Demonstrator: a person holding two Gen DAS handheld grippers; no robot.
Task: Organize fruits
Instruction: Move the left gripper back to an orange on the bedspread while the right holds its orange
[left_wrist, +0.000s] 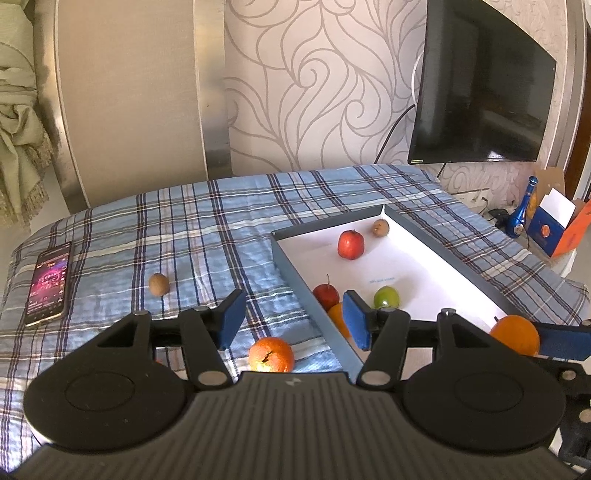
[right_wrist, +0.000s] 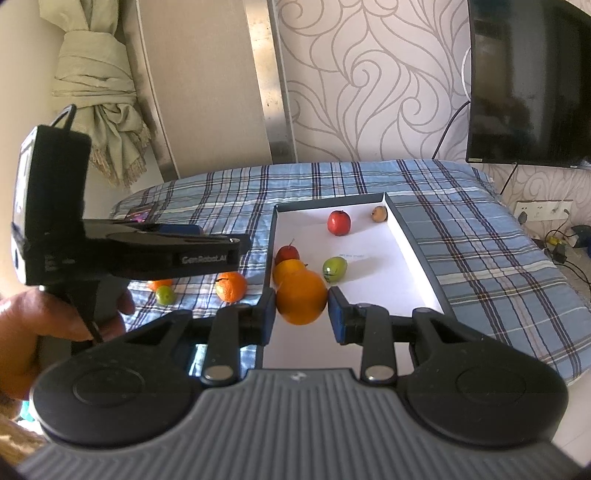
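Observation:
My right gripper (right_wrist: 302, 308) is shut on an orange (right_wrist: 301, 297), held above the near end of a shallow white-floored box (right_wrist: 406, 240). In the box lie two red apples (right_wrist: 339, 222) (right_wrist: 287, 254), a brown fruit (right_wrist: 379, 213), a green apple (right_wrist: 335, 268) and another orange (right_wrist: 286, 268). My left gripper (left_wrist: 293, 317) stands open over the plaid cloth, just left of the box wall (left_wrist: 295, 266). A loose orange (left_wrist: 271, 354) lies on the cloth below its jaws, untouched. Another brown fruit (left_wrist: 159, 284) sits further left. A small green fruit (right_wrist: 165, 295) and a half-hidden orange (right_wrist: 160, 283) lie on the cloth.
A phone (left_wrist: 50, 284) with a lit screen lies at the cloth's left edge. A dark TV (left_wrist: 480, 85) hangs on the wall at right. A blue bottle (left_wrist: 521, 214) and a carton (left_wrist: 554, 225) stand beyond the right edge. A hand (right_wrist: 55, 325) holds the left gripper.

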